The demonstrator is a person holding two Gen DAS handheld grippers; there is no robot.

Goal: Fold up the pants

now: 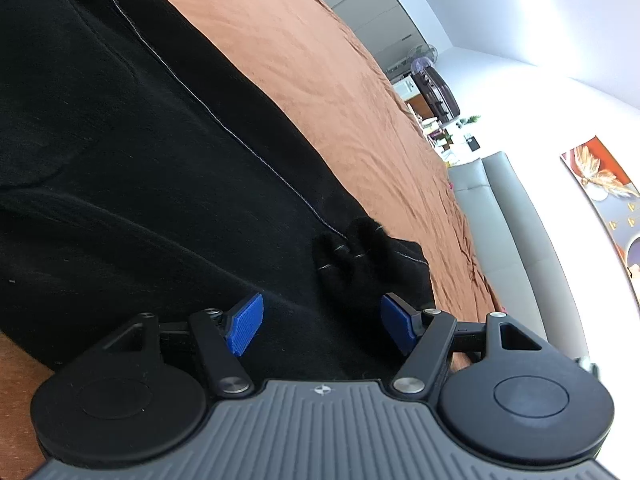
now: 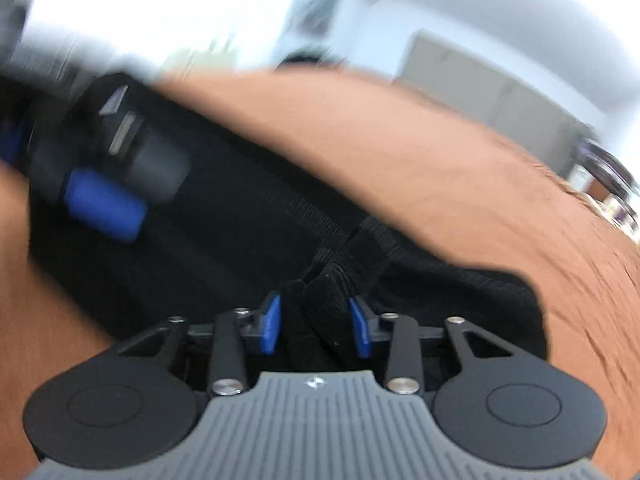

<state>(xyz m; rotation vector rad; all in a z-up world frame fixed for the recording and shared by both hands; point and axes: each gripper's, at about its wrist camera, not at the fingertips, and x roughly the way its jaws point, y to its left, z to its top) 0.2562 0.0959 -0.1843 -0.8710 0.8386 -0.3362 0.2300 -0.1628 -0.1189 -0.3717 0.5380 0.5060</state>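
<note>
Black pants (image 1: pixel 140 184) lie spread on a rust-brown bed cover (image 1: pixel 320 64). A thin pale seam runs along one leg to a bunched, gathered end (image 1: pixel 360 252). My left gripper (image 1: pixel 322 320) is open just above the fabric, its blue pads on either side of that bunched end, not gripping it. In the blurred right wrist view, my right gripper (image 2: pixel 316 326) has its blue pads partly closed around a raised fold of the black pants (image 2: pixel 320 292). The left gripper shows there too (image 2: pixel 104 204), over the cloth at upper left.
The brown cover (image 2: pixel 440 168) stretches beyond the pants. A grey padded headboard (image 1: pixel 516 216) borders the bed. A picture (image 1: pixel 600 184) hangs on the white wall. Cluttered furniture and a fan (image 1: pixel 424 60) stand farther off. White cabinets (image 2: pixel 480 80) stand behind the bed.
</note>
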